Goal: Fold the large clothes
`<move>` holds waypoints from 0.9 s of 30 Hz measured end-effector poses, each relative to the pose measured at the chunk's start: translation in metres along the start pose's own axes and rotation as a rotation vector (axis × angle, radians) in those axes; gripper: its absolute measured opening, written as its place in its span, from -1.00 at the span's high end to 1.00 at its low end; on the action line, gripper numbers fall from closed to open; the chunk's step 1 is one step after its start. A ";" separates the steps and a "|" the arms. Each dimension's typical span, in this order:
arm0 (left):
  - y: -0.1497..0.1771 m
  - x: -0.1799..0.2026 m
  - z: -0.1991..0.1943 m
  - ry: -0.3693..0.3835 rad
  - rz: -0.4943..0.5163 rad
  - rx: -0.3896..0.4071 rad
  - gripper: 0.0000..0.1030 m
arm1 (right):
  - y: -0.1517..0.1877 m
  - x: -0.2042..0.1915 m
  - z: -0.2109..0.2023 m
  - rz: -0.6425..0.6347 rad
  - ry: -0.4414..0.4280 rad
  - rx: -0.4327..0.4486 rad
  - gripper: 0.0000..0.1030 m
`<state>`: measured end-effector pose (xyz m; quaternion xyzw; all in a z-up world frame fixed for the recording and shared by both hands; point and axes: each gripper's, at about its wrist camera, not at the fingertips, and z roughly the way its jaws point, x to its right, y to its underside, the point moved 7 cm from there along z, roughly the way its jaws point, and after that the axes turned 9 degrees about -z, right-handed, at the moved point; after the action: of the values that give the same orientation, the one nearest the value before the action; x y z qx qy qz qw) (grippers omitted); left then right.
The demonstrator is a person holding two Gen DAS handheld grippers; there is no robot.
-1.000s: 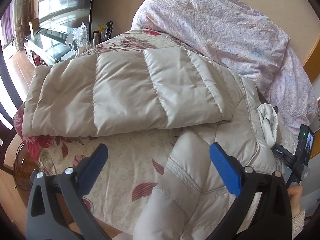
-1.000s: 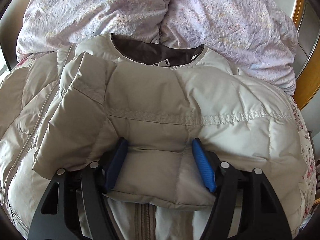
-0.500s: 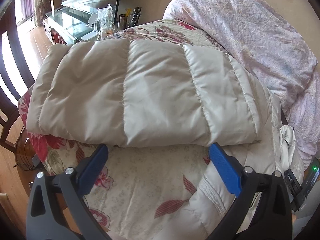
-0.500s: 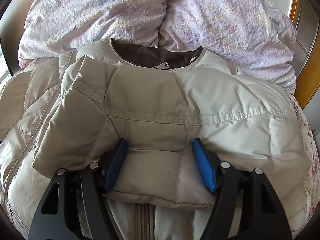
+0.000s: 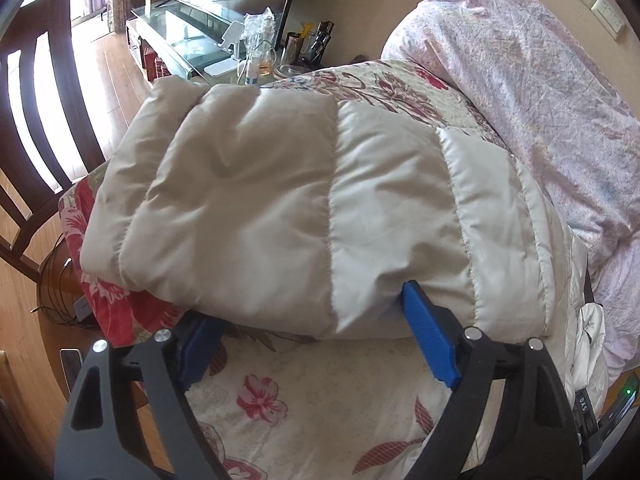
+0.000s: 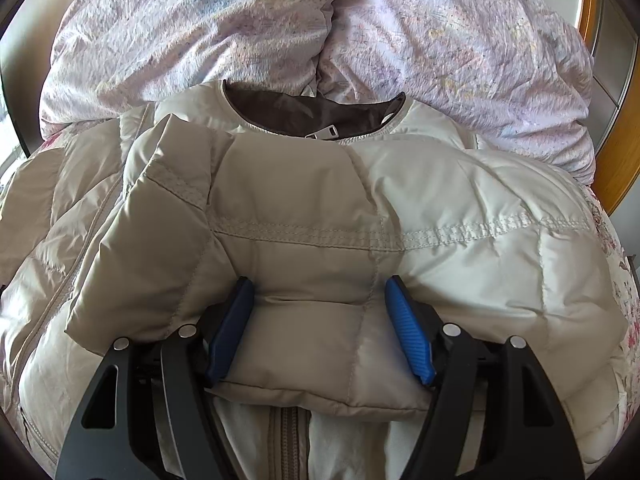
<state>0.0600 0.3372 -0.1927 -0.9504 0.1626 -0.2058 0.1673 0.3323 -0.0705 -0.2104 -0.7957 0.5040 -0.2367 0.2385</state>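
A beige quilted puffer jacket lies on the bed. Its folded lower part (image 5: 304,208) fills the left wrist view, and its near edge sits between the blue pads of my left gripper (image 5: 308,304). Those jaws are closing: the left pad (image 5: 200,344) has slid under the edge and the right pad (image 5: 428,340) touches it from above. In the right wrist view the jacket's brown-lined collar (image 6: 304,116) points away from me. My right gripper (image 6: 319,280) is shut on the padded sleeve end (image 6: 312,340), folded across the chest above the zip (image 6: 288,440).
Crumpled lilac bedding (image 6: 320,28) is heaped behind the collar and shows as bedding (image 5: 540,92) at the right. The floral bedspread (image 5: 320,400) is below the jacket. Beyond the bed stand a glass TV stand with bottles (image 5: 256,56), a dark wooden chair (image 5: 48,80) and wood floor with cables (image 5: 52,280).
My left gripper has swung left and moved in on the jacket's folded edge, and its jaws have narrowed around it. The sleeve has left that view. The right gripper has held still.
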 end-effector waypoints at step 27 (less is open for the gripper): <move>-0.038 0.090 -0.071 0.009 0.245 0.299 0.86 | 0.001 -0.002 0.001 0.014 -0.010 0.002 -0.38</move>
<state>0.1149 0.3193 -0.0868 -0.8871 0.2453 -0.2103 0.3297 0.3314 -0.0684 -0.2116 -0.7931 0.5080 -0.2316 0.2436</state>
